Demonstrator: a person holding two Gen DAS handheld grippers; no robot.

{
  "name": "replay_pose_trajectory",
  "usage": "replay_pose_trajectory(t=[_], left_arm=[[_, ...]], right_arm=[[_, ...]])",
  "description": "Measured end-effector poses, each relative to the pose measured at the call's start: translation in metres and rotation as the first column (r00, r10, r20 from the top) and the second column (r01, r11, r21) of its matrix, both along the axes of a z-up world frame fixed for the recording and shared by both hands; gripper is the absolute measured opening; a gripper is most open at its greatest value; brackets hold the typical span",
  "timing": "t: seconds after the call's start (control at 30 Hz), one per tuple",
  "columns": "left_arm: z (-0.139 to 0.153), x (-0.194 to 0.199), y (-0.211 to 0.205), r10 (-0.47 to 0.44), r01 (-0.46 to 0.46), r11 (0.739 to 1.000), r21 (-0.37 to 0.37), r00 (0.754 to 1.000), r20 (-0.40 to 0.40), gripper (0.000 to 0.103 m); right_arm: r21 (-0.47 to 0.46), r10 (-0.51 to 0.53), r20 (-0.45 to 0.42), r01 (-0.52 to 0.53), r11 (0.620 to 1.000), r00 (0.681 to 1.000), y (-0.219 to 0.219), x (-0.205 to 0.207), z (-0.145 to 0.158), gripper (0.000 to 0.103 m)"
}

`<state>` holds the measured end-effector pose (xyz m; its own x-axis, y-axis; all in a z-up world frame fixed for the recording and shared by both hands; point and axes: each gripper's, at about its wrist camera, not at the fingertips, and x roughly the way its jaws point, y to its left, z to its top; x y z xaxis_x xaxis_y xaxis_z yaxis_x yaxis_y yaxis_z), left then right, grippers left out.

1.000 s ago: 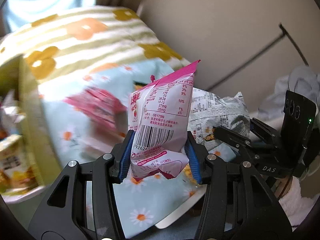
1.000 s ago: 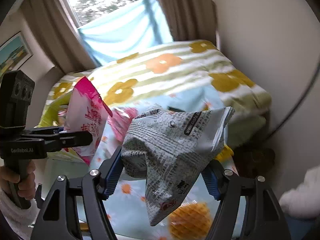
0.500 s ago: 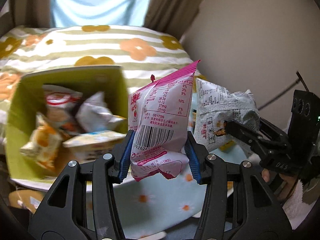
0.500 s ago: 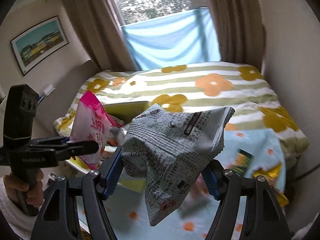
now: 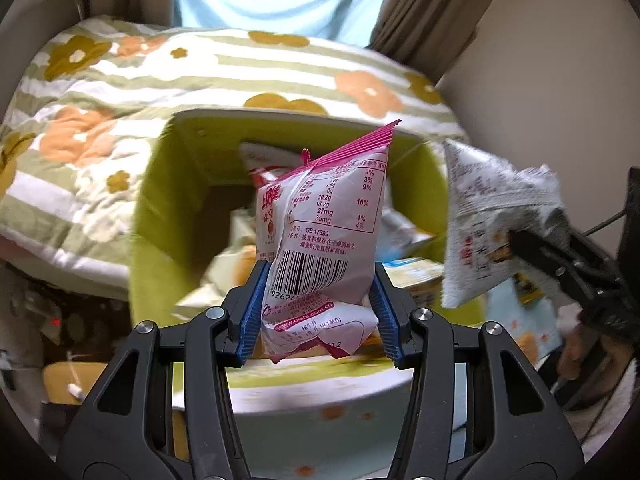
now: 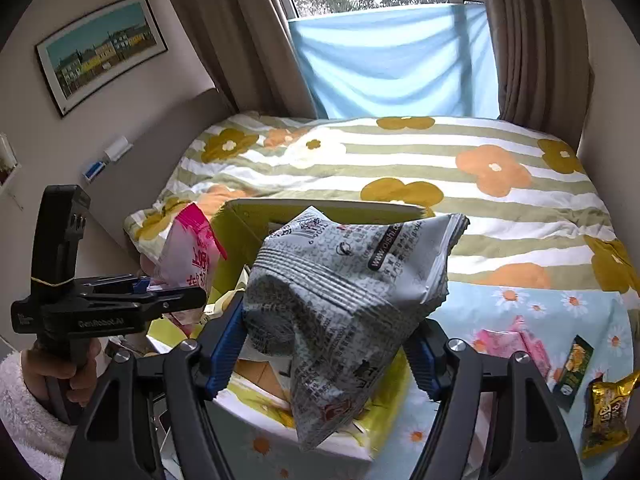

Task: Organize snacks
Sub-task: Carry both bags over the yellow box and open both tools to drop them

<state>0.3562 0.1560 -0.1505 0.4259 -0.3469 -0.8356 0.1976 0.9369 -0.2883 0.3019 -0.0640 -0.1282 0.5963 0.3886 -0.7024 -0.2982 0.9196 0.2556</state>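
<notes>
Carry step, nearly over. Both snack packets are in the air at the yellow-green box [image 5: 152, 216], none released yet.

Left gripper [image 5: 318, 312]: jaws drawn in tight on the pink packet [image 5: 324, 236], blue pads pressing both its lower sides. Packet stands upright, barcode facing the camera, sealed pink edge at top. In the left wrist view it sits centre frame, directly in front of the open box mouth.

Right gripper [image 6: 326, 344]: jaws about half spread, clamped on the grey printed packet [image 6: 344, 300], which bulges between the pads and droops below them at lower centre. In the left wrist view the same packet shows at the right edge, beside the box's right wall.

Box: open top, already holding several packets, contents blurred. It rests at the near edge of the bed's floral striped quilt [image 6: 440, 160].

Still loose at lower right of the right wrist view, on the light blue daisy cloth [image 6: 540, 300]: a flat pink packet [image 6: 508, 342], a small dark sachet [image 6: 576, 364], a gold wrapper [image 6: 604, 412].

Judgement on next move: bring each packet over the box opening, lower a little, then spread the jaws so it falls in. The pink one looks better lined up. The grey bag is wide and floppy; it could catch the rim. Then back for the loose items.
</notes>
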Motion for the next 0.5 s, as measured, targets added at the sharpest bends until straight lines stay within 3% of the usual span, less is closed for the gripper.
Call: replay_pose_trajectory(t=[0.13,0.27,0.33,0.4,0.5], left_arm=[[-0.017,0.000,0.010,-0.029,0.030,1.000,0.009,0.999,-0.038,0.045],[-0.029,-0.003,0.005,-0.070,0.073,0.995,0.063,0.997,-0.043,0.046],[-0.030,-0.005,0.005,-0.071,0.073,0.995,0.065,0.997,-0.032,0.057],[-0.027,-0.006,0.009,-0.049,0.049,0.998,0.047,0.999,-0.014,0.103],[-0.022,-0.011,0.017,-0.018,0.017,0.999,0.029,1.000,0.017,0.103]], right_arm=[[-0.024,-0.007,-0.027,0.006,1.000,1.000,0.016,0.008,-0.009,0.067],[-0.030,-0.021,-0.057,0.019,0.999,0.998,0.024,0.013,-0.013,0.067],[-0.039,-0.021,-0.062,0.019,0.999,0.998,0.027,0.014,-0.012,0.067],[-0.050,-0.023,-0.064,0.019,0.999,0.998,0.028,0.015,-0.011,0.067],[-0.053,-0.027,-0.063,0.023,0.998,0.998,0.029,0.015,-0.009,0.067]])
